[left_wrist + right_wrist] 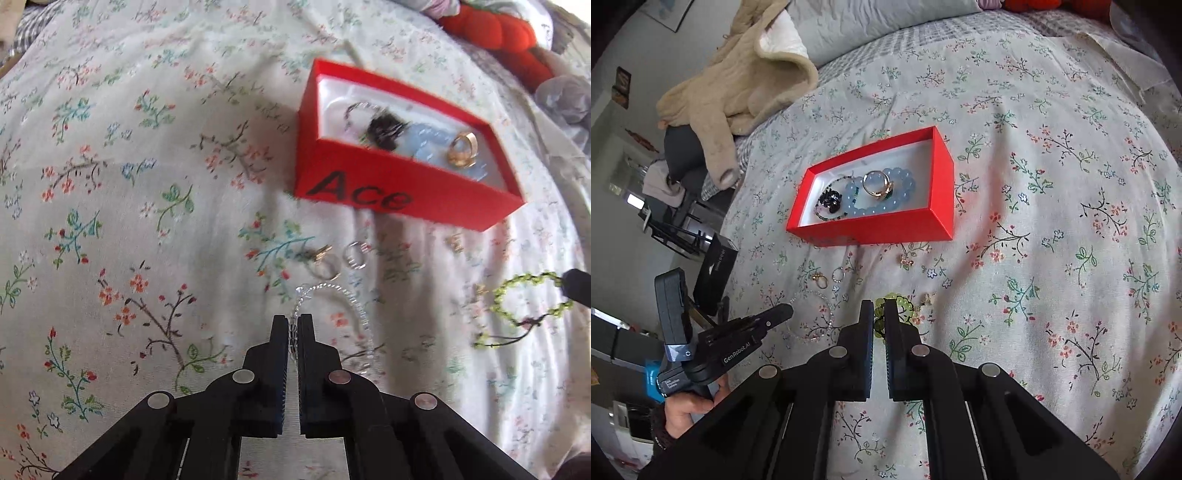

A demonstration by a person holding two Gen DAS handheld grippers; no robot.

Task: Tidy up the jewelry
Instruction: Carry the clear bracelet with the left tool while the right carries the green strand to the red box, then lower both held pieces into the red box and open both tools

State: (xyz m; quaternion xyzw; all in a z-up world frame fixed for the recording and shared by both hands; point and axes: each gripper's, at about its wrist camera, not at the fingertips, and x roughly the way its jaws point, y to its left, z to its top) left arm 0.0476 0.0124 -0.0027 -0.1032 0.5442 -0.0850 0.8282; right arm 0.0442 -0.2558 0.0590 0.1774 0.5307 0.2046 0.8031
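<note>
Left gripper (294,320) gripping clear bead bracelet (347,299) at lower centre | right gripper (879,308) clamping green bead bracelet (899,304) | red box (938,177) sitting mid-frame on bed (1052,221)

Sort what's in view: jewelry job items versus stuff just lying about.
Job: red box, gold ring and blue bead bracelet inside; clear bead bracelet in left tool; green bead bracelet in right tool.
Lying about: beige garment, orange plush.
</note>
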